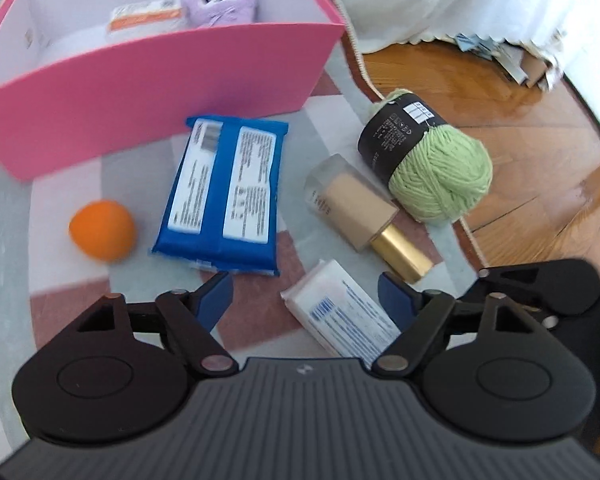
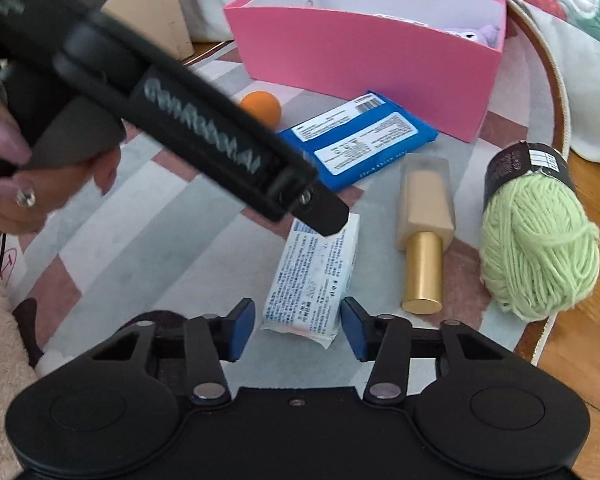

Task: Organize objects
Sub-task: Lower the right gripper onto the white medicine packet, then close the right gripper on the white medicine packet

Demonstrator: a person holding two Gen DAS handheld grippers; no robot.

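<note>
A white tissue pack [image 2: 312, 276] lies on the striped rug [image 2: 148, 232]. My right gripper [image 2: 298, 328] straddles its near end; the blue pads stand close on both sides, with a sliver of gap at the left pad, so it is open. My left gripper [image 1: 306, 298] is open over the same pack [image 1: 340, 316], which lies beside its right finger. One left fingertip [image 2: 328, 216] hangs over the pack's far end. A pink box [image 1: 148, 92] behind holds a purple plush [image 1: 224, 0] and an orange-white pack [image 1: 146, 18].
On the rug lie a blue wipes pack [image 1: 224, 192], an orange ball [image 1: 102, 230], a beige bottle with a gold cap [image 1: 360, 216] and a green yarn ball [image 1: 440, 172]. Wood floor [image 1: 532, 140] begins at the rug's right edge. A hand [image 2: 4, 168] grips the left handle.
</note>
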